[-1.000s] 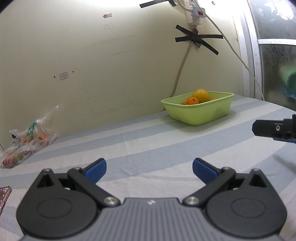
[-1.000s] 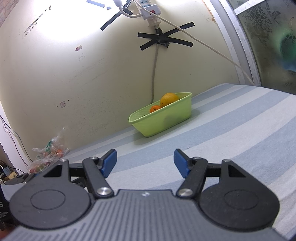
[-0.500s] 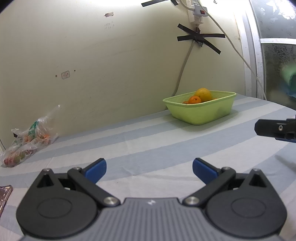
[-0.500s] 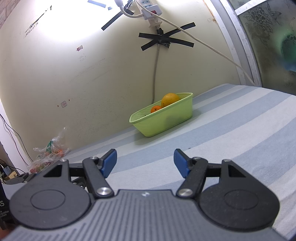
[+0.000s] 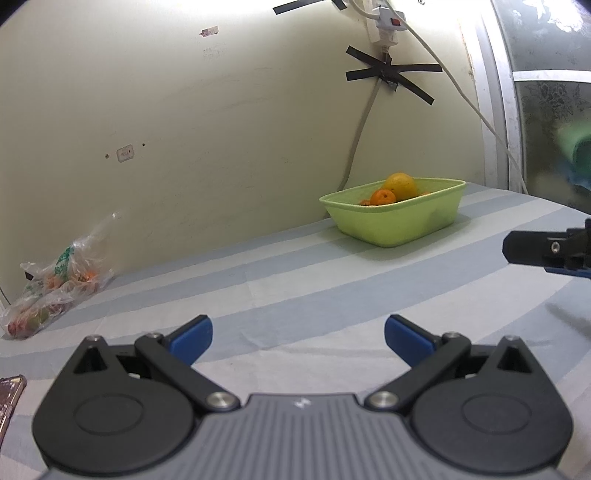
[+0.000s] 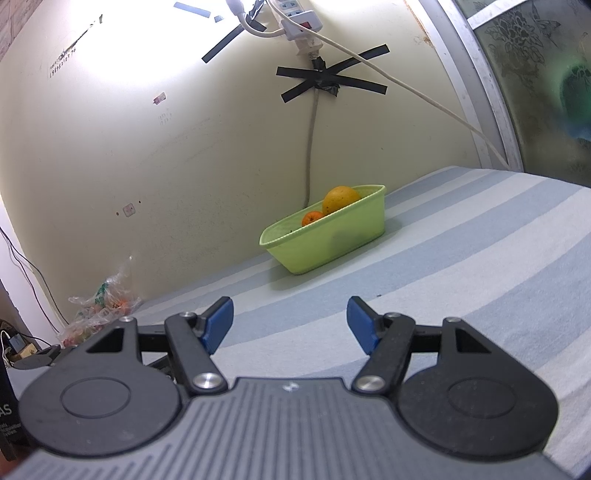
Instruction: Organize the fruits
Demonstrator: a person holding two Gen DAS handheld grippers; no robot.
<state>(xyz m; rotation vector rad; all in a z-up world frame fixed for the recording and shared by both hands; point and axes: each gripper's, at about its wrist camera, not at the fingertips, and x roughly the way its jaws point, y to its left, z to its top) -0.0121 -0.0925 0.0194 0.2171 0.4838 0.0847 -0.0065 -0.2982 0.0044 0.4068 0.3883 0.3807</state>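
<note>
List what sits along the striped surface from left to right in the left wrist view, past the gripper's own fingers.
Phone edge → plastic bag of fruit → green basket holding the oranges → right gripper poking in at the right edge.

Pale yellow-green painted wall point(image 5: 221, 110) fills the upper half of both views. White plastic power strip point(image 5: 386, 16), top centre of the left wrist view, hangs above a cross of black tape strips point(image 5: 391, 75); a grey cable point(image 5: 360, 133) drops from the cross behind the far edge of the bedding. A second white cord point(image 6: 424, 96) runs diagonally to the right towards the grey metal window frame point(image 6: 476, 85), which borders patterned frosted glass point(image 6: 535, 44) at upper right. Blue-and-white striped fabric sheet point(image 5: 295, 280) covers the lower half. Pinkish phone edge point(image 5: 9, 395) lies at lower left.
</note>
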